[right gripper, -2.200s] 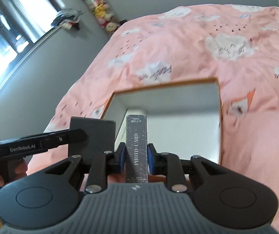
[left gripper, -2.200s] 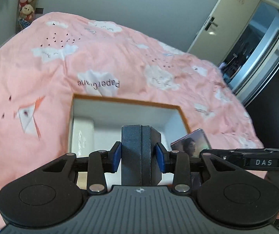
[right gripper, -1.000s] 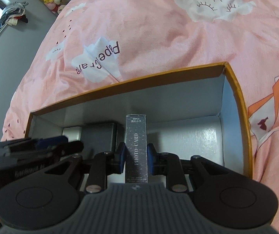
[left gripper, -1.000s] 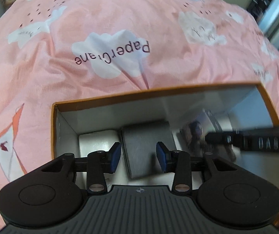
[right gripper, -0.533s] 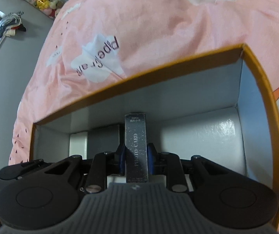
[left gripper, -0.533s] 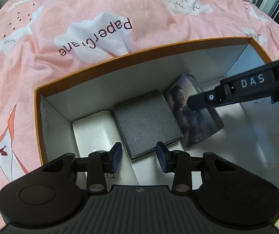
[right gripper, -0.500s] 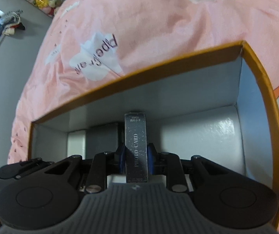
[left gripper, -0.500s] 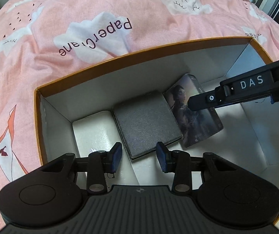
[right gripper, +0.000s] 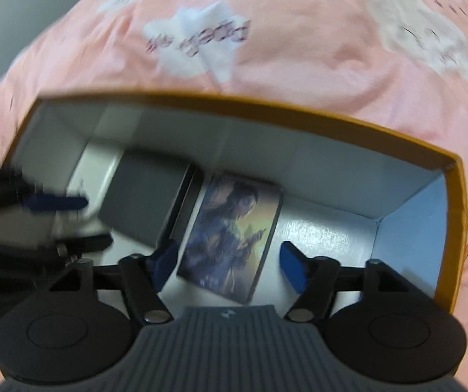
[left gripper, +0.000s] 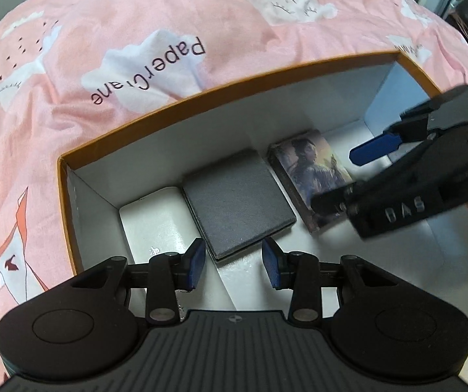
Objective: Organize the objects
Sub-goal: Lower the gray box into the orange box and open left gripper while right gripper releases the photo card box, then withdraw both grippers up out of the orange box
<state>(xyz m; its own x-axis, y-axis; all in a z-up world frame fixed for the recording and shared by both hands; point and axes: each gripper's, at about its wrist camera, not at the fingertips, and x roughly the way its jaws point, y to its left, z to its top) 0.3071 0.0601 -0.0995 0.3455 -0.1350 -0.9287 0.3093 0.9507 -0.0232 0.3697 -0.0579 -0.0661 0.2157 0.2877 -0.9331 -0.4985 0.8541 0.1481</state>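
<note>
Right wrist view: the right gripper (right gripper: 227,261) jaws have just been opening wide, the card box (right gripper: 234,235) flat in the box (right gripper: 456,215) beside the grey case (left gripper: 237,196) — left gripper (left gripper: 234,263) part-open, empty — apparently done.

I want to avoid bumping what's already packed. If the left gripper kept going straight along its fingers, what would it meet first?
Most likely the dark grey box lying flat on the floor of the orange-rimmed box: it sits straight ahead of the open left gripper. Depth is hard to judge here.
</note>
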